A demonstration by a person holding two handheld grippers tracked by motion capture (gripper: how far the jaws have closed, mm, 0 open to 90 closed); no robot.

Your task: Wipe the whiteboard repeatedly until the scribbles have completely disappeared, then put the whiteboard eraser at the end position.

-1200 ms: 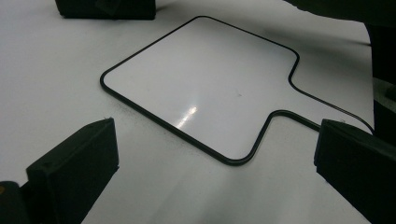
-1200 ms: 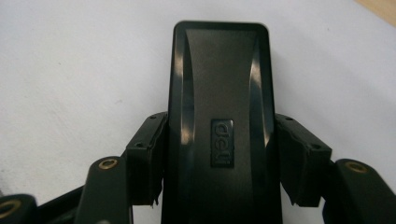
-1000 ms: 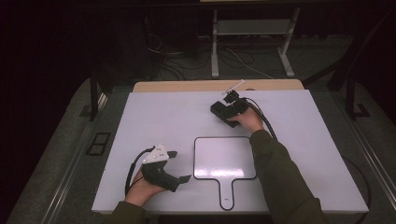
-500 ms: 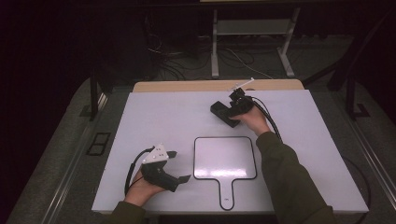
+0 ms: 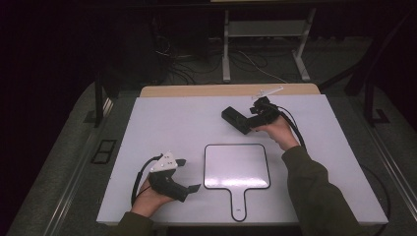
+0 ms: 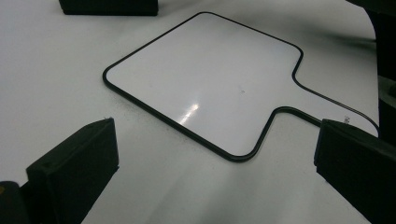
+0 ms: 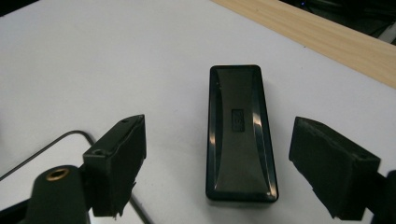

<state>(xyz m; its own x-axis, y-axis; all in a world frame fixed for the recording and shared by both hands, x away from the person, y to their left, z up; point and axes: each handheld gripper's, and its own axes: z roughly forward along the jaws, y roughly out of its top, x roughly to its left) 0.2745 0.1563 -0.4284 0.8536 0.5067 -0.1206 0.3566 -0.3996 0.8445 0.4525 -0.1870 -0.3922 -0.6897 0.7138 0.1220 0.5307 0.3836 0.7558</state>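
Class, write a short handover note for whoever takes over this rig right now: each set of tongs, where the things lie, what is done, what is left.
Right tongs: open, jaws just widened, nothing pinched; the black eraser lies flat on the table between them, untouched.
Left tongs: open, empty, near the whiteboard.
Whiteboard: flat, near the front edge, handle toward the person, surface looks clean.
Done: eraser appears set down beyond the whiteboard.
Left: probably withdraw the right hand.

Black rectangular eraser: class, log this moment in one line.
black rectangular eraser: flat on white table | right hand-held gripper: jaws just opened, eraser released
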